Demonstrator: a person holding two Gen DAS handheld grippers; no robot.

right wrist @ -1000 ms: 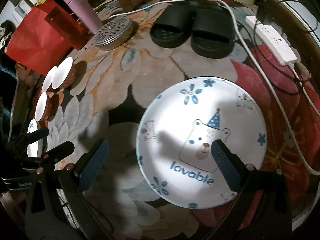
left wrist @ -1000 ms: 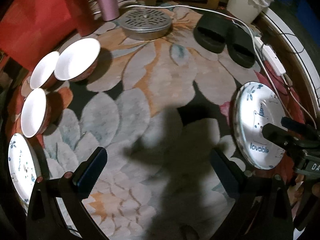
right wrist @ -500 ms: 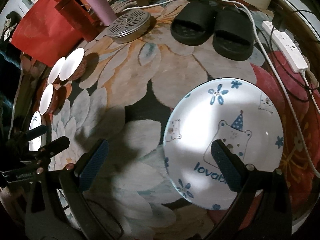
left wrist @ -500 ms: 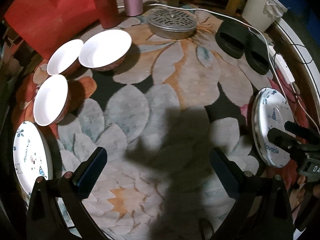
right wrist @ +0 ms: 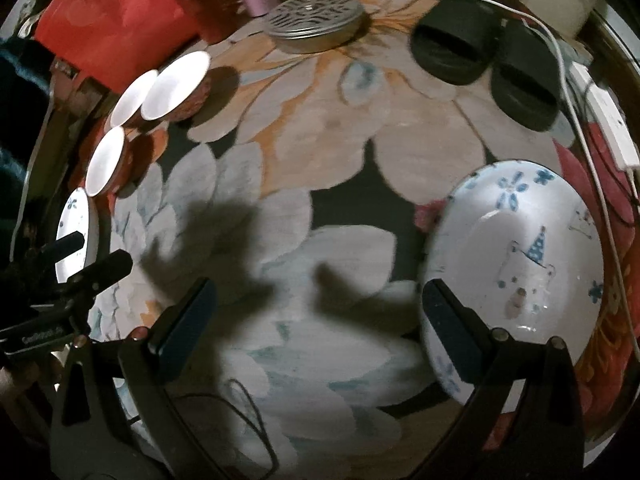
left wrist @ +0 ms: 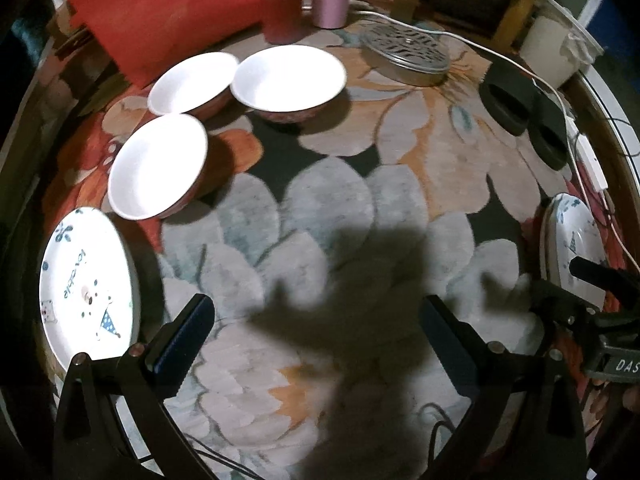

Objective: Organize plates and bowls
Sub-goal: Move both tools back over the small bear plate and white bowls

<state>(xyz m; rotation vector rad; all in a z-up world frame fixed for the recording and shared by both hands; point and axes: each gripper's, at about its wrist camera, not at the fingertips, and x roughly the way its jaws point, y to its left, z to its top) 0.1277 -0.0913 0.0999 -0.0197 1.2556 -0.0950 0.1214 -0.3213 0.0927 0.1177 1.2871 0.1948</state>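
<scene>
Both grippers, left gripper [left wrist: 314, 334] and right gripper [right wrist: 316, 316], gape empty over the rug [left wrist: 320, 220]; only the right view shows the bear plate [right wrist: 516, 264] whole.

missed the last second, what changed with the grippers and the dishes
Both grippers swung left. The left gripper now faces the three bowls and the left plate more squarely. The right gripper slid off the bear plate, which now sits at its right finger. Both stay open; nothing was gripped or released. Bowls, plates, slippers and metal tin stayed put on the rug.
</scene>
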